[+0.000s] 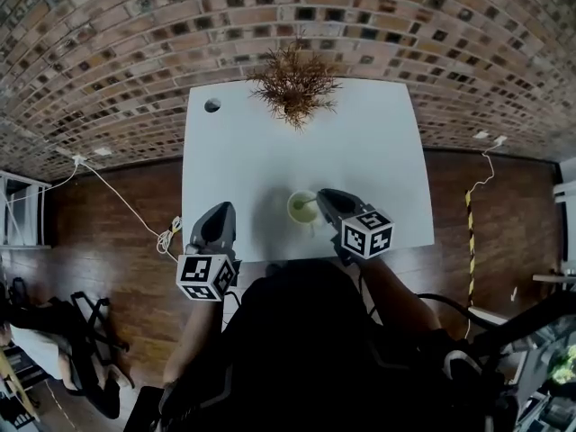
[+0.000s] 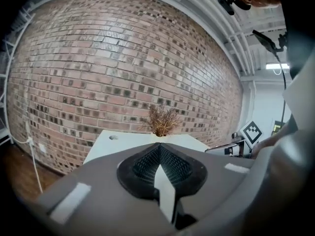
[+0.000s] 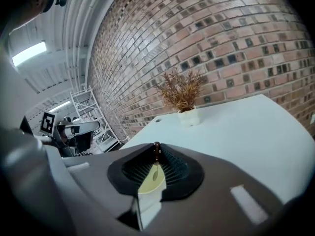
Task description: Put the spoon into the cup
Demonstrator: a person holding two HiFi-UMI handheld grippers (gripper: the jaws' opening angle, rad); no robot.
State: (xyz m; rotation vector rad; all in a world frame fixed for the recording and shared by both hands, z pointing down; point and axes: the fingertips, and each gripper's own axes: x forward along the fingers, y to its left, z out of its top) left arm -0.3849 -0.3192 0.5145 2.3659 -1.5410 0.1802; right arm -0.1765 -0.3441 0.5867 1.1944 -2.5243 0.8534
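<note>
A pale yellow-green cup [image 1: 302, 211] stands near the front edge of the white table [image 1: 360, 142]. My right gripper [image 1: 326, 198] reaches it from the right and is shut on a thin spoon [image 1: 309, 202] whose far end lies over the cup's mouth. In the right gripper view the spoon's dark handle tip [image 3: 156, 149] pokes up between the pads, and the cup [image 3: 150, 182] shows through the gap below. My left gripper [image 1: 219, 216] hovers at the table's front-left edge, apart from the cup. Its pads [image 2: 170, 163] meet at the tips with nothing between them.
A dried brown plant [image 1: 294, 84] in a small white pot stands at the table's far middle. A round cable hole [image 1: 212, 105] sits in the far-left corner. A brick wall rises behind the table. Cables trail on the wooden floor [image 1: 126, 205] to the left.
</note>
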